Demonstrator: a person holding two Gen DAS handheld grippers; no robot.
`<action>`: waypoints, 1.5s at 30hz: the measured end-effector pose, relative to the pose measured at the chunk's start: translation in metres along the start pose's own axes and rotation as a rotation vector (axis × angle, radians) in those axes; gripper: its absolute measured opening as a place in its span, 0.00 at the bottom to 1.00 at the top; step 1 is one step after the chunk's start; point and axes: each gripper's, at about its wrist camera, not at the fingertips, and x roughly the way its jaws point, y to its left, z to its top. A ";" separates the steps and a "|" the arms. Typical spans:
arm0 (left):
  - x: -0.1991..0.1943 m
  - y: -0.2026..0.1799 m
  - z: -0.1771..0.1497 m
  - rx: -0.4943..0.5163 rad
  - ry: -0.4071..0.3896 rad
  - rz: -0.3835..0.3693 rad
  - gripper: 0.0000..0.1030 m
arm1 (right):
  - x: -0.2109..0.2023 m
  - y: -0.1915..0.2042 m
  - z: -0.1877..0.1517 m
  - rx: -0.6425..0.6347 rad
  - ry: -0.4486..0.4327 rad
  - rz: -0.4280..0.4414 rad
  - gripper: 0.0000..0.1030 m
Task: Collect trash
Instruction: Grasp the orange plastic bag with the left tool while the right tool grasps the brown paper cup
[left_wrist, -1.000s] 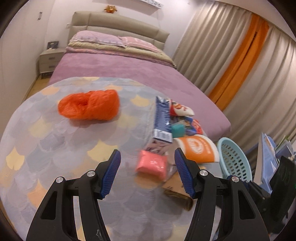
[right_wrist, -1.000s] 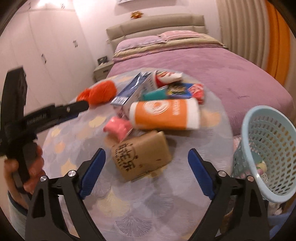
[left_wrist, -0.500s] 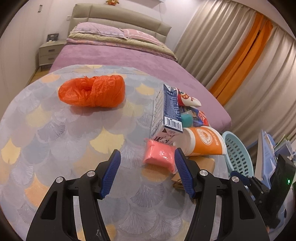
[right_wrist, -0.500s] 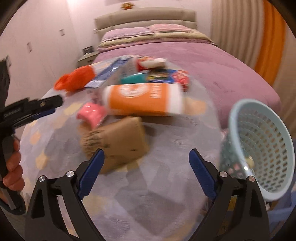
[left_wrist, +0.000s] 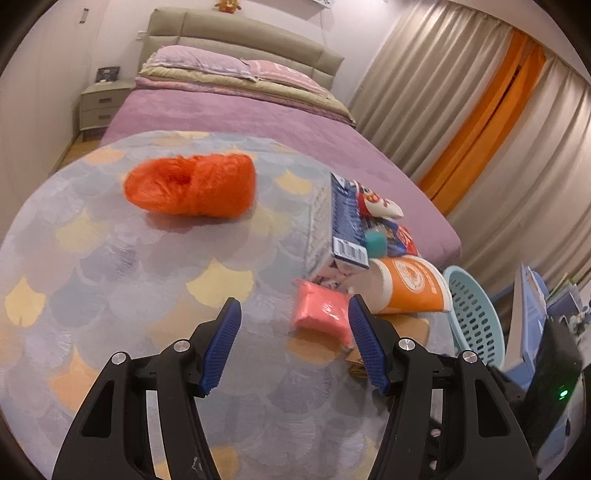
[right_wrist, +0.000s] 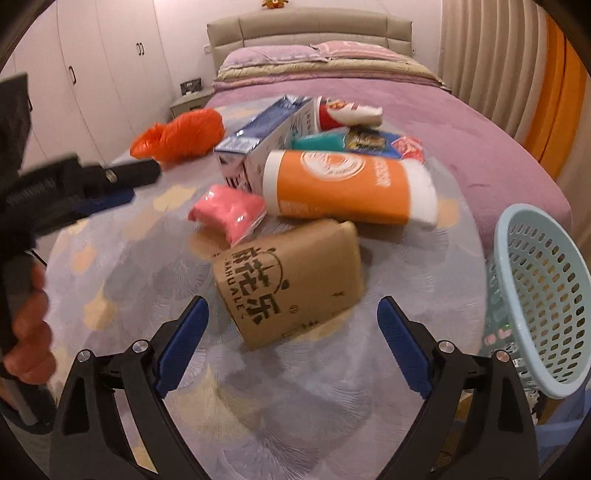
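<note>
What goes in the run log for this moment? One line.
left gripper: open, empty | right gripper: open, near brown packet | basket: at table edge

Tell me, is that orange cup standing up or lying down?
Lying down. The orange cup rests on its side on the table, white rim facing left.

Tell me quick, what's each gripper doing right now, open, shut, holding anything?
Left gripper: open, holding nothing, pink packet just ahead near its right finger.
Right gripper: open wide, empty, brown paper package ahead between its fingers, untouched.
</note>
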 end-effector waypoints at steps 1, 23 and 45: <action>-0.002 0.002 0.001 -0.004 -0.005 -0.003 0.57 | 0.002 0.000 0.000 0.001 0.004 -0.003 0.86; 0.003 0.013 0.008 -0.002 -0.019 0.024 0.57 | -0.024 -0.053 -0.002 0.232 -0.044 0.053 0.82; 0.078 0.041 0.095 0.088 0.027 0.276 0.83 | 0.024 -0.041 0.016 0.228 0.045 -0.044 0.49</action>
